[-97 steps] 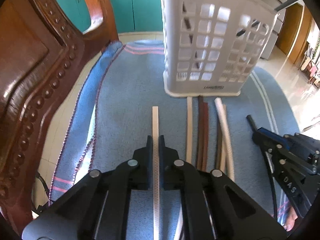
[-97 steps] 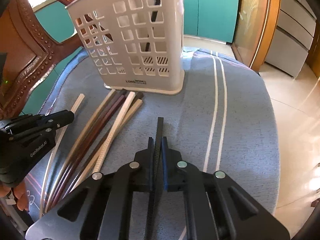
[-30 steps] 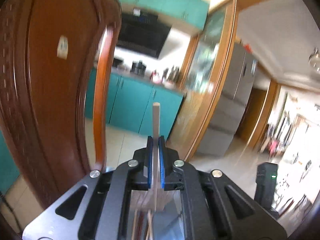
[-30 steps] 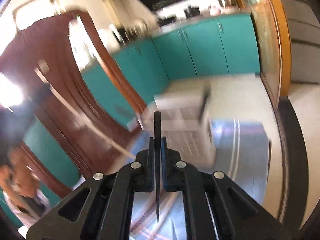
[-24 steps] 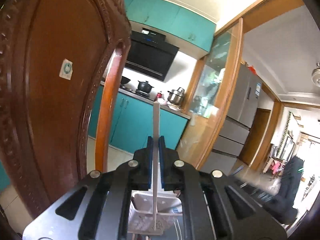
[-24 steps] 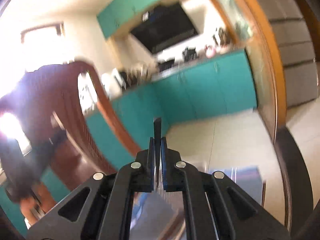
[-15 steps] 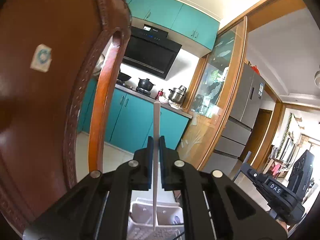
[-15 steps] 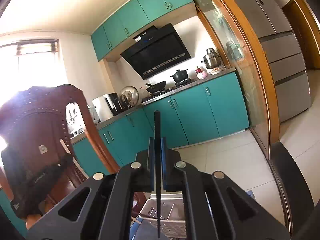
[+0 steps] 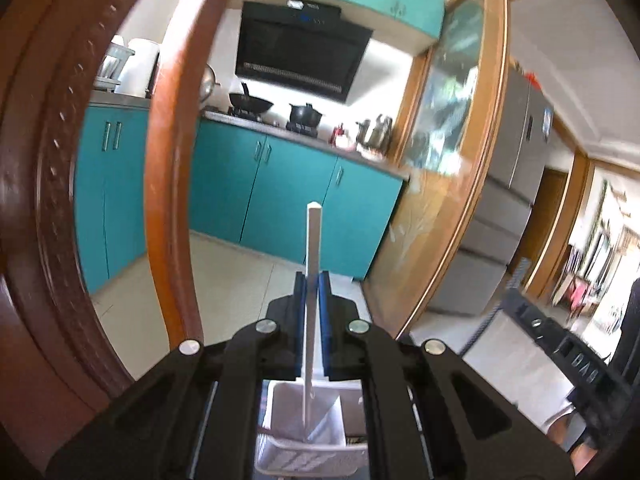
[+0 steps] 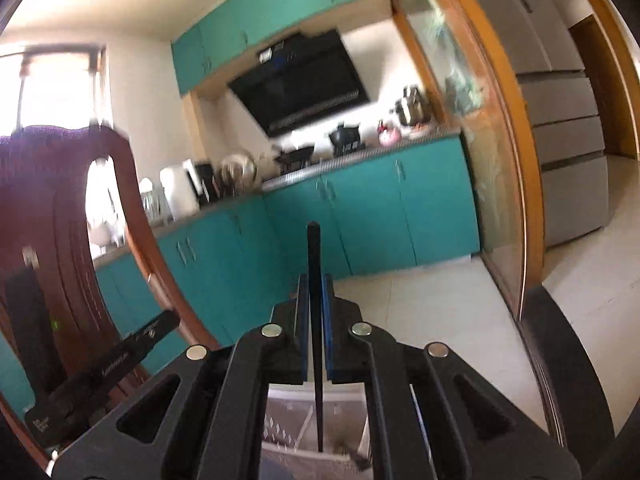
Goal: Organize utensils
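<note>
Both chopsticks up off the cloth and poised over the basket

Lifted from the blue cloth seconds ago, the white chopstick [image 9: 312, 280] now stands upright, clamped in the left gripper [image 9: 312, 296], its lower tip inside the white slotted basket [image 9: 280, 446]; the right gripper [image 10: 315, 300] pinches the black chopstick [image 10: 314, 320] over the same basket [image 10: 288, 420], tip at its mouth; release looks next; basket contents too hidden to call.

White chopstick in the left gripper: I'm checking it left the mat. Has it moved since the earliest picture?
Yes. The white chopstick has been lifted off the blue mat and now stands upright above the white basket.
</note>
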